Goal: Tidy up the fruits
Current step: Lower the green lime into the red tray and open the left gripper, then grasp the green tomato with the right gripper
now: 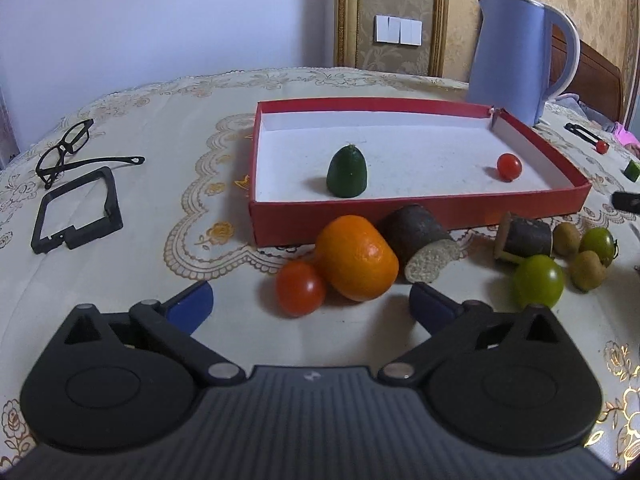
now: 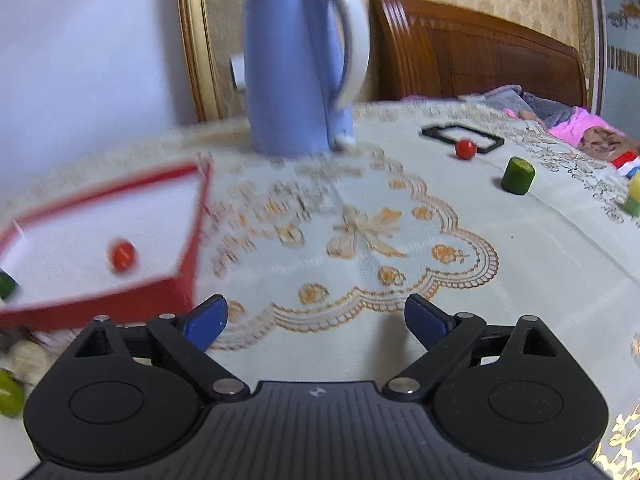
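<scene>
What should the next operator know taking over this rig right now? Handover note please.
Left gripper: open, empty, facing the orange and red tomato just ahead.
Right gripper: open, empty, over bare tablecloth.
Done: a green fruit piece and a small cherry tomato lie in the red box.
Left: the orange, the red tomato, two dark cut pieces, green tomatoes and small brownish fruits in front of the box; farther right, another cherry tomato and a green cylinder piece.
The blue kettle stands behind the box.
</scene>
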A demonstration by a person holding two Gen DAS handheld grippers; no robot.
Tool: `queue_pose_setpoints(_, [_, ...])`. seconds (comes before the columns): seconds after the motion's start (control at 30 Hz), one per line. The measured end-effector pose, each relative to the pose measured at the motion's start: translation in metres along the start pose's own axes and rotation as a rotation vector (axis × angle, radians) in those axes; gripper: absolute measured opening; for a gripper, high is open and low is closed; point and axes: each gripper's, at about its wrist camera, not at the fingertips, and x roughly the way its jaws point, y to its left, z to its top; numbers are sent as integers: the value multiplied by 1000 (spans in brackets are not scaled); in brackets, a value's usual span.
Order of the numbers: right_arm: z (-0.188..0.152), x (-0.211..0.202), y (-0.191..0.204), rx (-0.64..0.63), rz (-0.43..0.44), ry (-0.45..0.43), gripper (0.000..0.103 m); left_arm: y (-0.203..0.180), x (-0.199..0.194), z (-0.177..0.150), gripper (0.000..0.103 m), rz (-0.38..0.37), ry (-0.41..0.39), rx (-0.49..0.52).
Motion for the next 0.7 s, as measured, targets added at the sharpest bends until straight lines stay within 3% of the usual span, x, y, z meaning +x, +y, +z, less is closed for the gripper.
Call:
queue_pose_setpoints(0.07, [-4,-17,2,-7,66,-30,96,0,0,0,103,0,0,0])
queue_pose_setpoints(0.17, [-15,-40,23,-120,116,-48,95,-1,0,0,103,0,0,0])
queue_pose_setpoints(0.2, [-20,-47,31,-150,122,-61,93,-1,0,0,103,0,0,0])
queue_pose_setpoints(0.27, [-24,-54,44,-190,143,-58,76,-1,0,0,103,0,0,0])
queue_pose_setpoints(0.3, [-25,-54,50,-196,163,-49,72,-1,0,0,103,0,0,0])
queue_pose_setpoints(0.57, [-30,-42,71,-195,252,20,64,-1,0,0,103,0,0,0])
queue_pose_setpoints(0.6, [-31,-43,73,-202,242,16,60,-1,0,0,103,0,0,0])
queue_pose_setpoints(0.67, [-31,-41,74,-201,270,22,36,0,0,0,103,0,0,0])
queue_pose_setpoints(0.7, [-30,-40,74,-190,298,30,34,-1,0,0,103,0,0,0])
